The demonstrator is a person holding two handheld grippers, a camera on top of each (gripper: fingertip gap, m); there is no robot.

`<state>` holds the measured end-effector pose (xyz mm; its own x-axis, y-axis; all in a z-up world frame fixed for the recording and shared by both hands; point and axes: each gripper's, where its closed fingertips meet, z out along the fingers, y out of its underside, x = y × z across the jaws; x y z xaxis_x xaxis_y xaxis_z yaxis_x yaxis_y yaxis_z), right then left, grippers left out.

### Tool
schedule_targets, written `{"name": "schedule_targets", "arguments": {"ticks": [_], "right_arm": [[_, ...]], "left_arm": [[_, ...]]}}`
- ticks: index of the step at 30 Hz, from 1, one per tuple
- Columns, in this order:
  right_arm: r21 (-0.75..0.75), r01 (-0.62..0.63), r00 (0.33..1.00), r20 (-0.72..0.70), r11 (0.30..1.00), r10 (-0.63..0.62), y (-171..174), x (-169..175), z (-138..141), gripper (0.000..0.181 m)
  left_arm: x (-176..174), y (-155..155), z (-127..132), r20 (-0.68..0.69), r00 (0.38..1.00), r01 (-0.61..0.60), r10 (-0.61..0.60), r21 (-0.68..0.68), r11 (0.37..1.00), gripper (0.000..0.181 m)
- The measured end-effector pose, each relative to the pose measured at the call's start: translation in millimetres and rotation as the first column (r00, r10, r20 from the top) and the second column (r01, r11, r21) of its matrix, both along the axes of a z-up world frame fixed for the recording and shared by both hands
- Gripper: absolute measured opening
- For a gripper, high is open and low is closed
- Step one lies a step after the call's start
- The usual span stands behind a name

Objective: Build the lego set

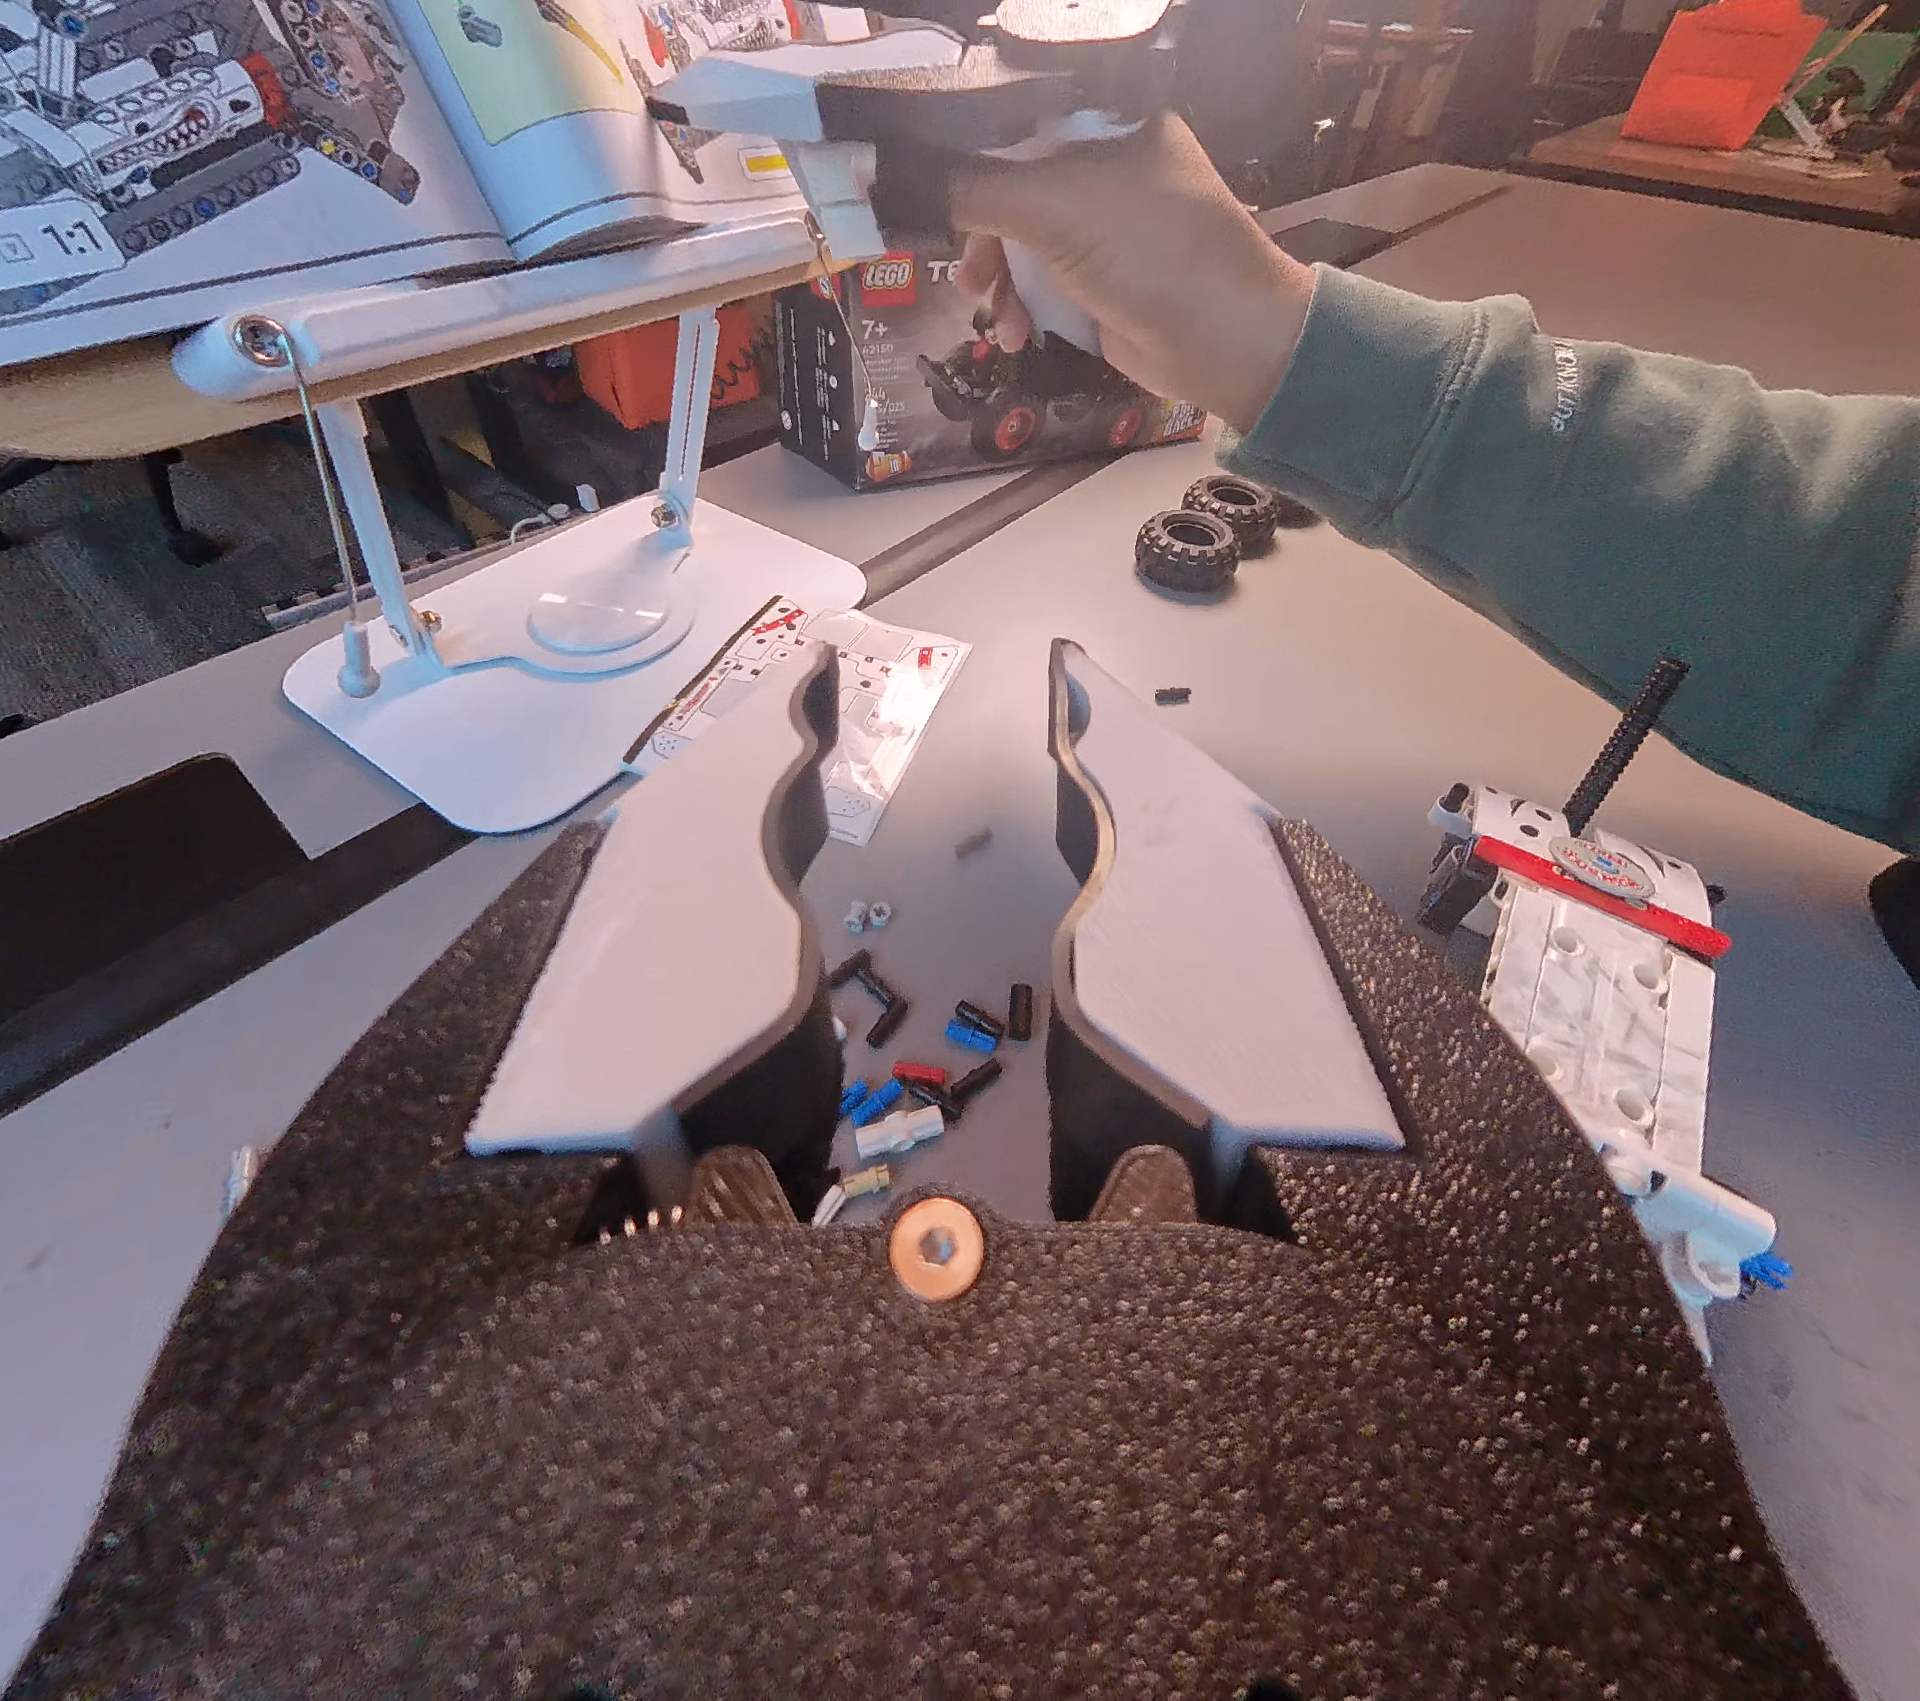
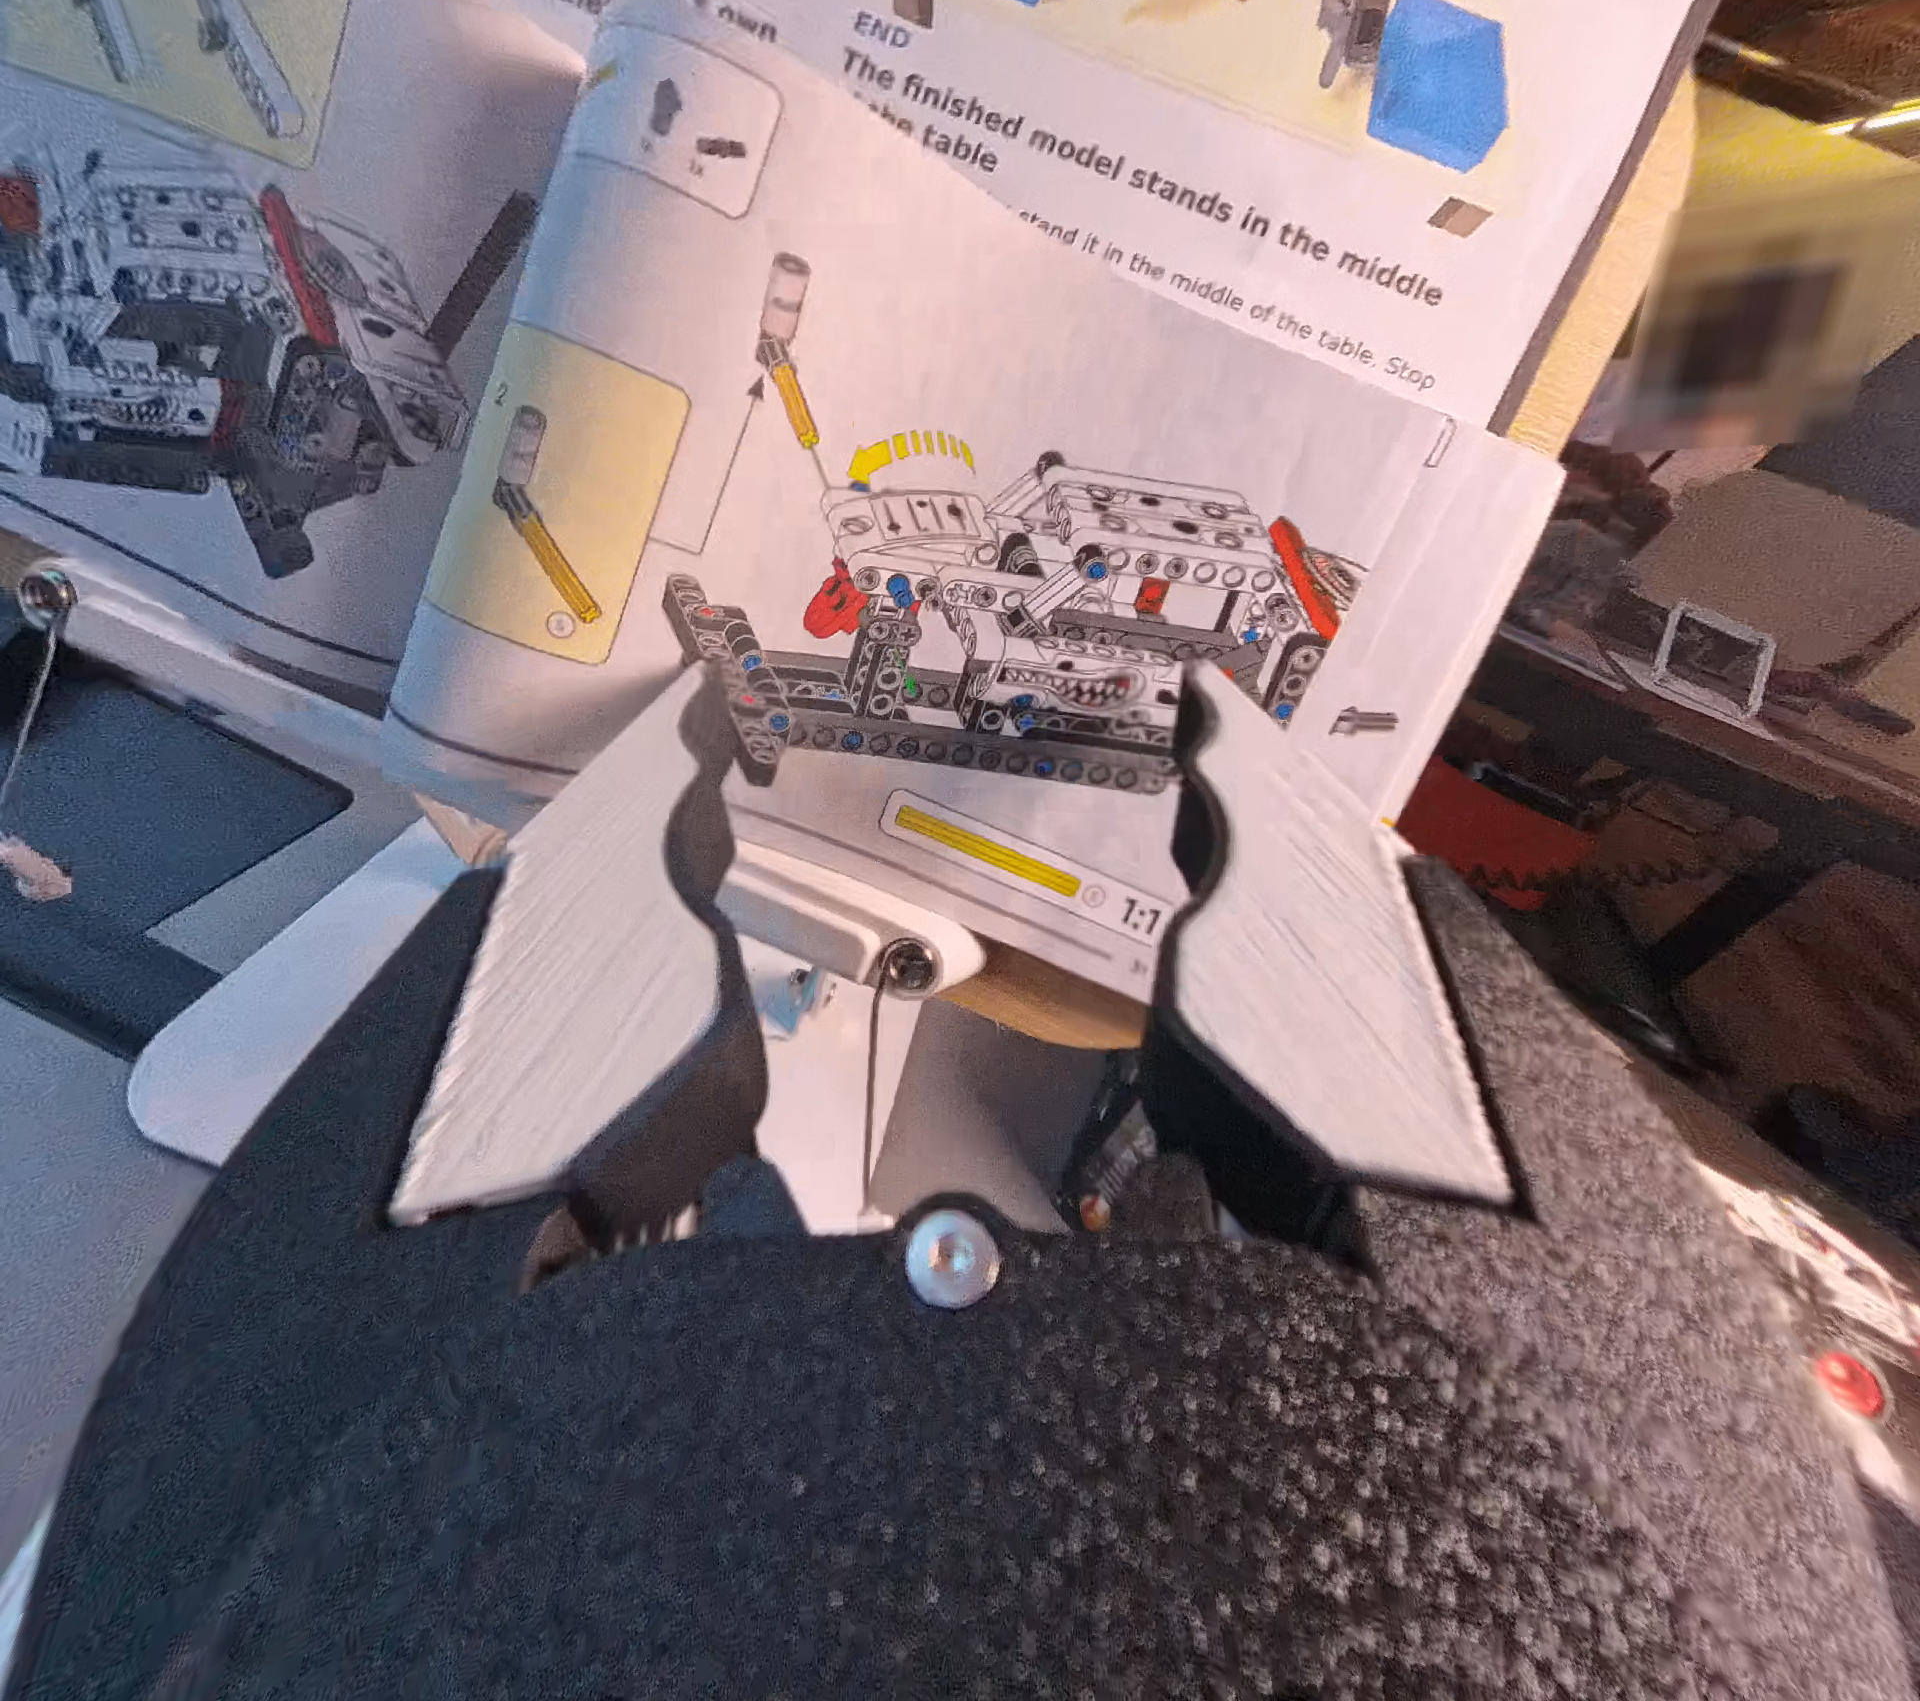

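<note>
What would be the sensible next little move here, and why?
Probably bring the right gripper down from the instruction booklet to the small loose pieces on the table. Both grippers are open and empty, and the left gripper hovers over those pieces.

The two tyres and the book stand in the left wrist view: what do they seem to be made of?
The tyres look like matte black rubber: deep tread blocks, no gloss, though soft plastic is possible. The stand appears to be white painted metal, with a smooth, thin flat base, slim struts and shiny screws; its shelf edge shows pale wood, perhaps bamboo.
</note>
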<state>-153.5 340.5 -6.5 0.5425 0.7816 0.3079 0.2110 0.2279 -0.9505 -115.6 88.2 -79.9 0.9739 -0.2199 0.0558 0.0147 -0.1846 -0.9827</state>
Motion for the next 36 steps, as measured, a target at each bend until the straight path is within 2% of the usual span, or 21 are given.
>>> {"name": "schedule_targets", "arguments": {"ticks": [1,2,4,6,9,12,15,19,21,24,27,31,32,34,36], "right_arm": [[-0.024,-0.007,1.0,-0.026,1.0,0.007,2,0,6,0.101],[-0.052,-0.029,0.999,-0.033,0.998,0.028,2,-2,8,0.107],[-0.094,-0.019,0.998,0.056,0.995,0.025,7,-9,-5,0.117],[0.011,0.056,0.985,0.161,0.998,-0.057,14,-9,-12,0.111],[0.016,0.048,0.985,0.164,0.999,-0.049,10,-10,-13,0.098],[0.015,0.021,0.986,0.168,1.0,-0.024,6,-5,-15,0.059],[0.05,-0.044,0.98,0.197,0.998,0.033,-2,-5,-19,0.03],[0.156,-0.139,0.98,0.164,0.978,0.113,-21,-3,-9,0.018],[0.234,-0.206,0.976,0.122,0.95,0.181,-39,-3,2,0.015],[0.33,-0.327,0.945,0.123,0.886,0.304,-75,-9,10,0.018],[0.414,-0.399,0.917,0.178,0.818,0.357,-104,-18,7,0.019],[0.437,-0.469,0.883,0.223,0.767,0.413,-130,-32,-1,0.025],[0.427,-0.492,0.871,0.231,0.759,0.434,-135,-36,-5,0.028],[0.394,-0.553,0.833,0.254,0.735,0.491,-149,-41,-12,0.04],[0.344,-0.631,0.776,0.281,0.695,0.565,-167,-38,-20,0.057]], "left_arm": [[2,2,1,0.005,1.0,0.004,-0.004,0.002,1.0,0.04],[4,4,1,0.008,1.0,0.009,-0.009,0.002,1.0,0.04],[9,7,0,0.007,1.0,0.02,-0.02,0.0,1.0,0.04],[14,8,-2,-0.003,1.0,0.029,-0.029,-0.007,1.0,0.04],[15,6,-5,-0.013,1.0,0.027,-0.028,-0.014,1.0,0.04],[14,6,-3,0.011,1.0,0.029,-0.029,-0.008,1.0,0.04],[16,8,1,0.014,0.999,0.033,-0.033,-0.002,0.999,0.04],[12,15,11,-0.005,1.0,0.017,-0.017,0.012,1.0,0.04],[4,25,25,0.004,1.0,0.003,-0.003,0.025,1.0,0.041],[-16,48,60,0.074,0.997,-0.013,0.008,0.061,0.998,0.046],[-43,75,94,0.191,0.982,-0.028,0.012,0.08,0.996,0.055],[-73,110,102,0.3,0.954,-0.024,0.018,0.016,1.0,0.062],[-75,115,100,0.303,0.953,-0.008,0.007,0.002,1.0,0.058],[-75,117,97,0.28,0.959,0.049,-0.047,-0.002,0.999,0.034],[-86,114,97,0.249,0.968,0.04,-0.043,0.017,0.999,0.008]]}}
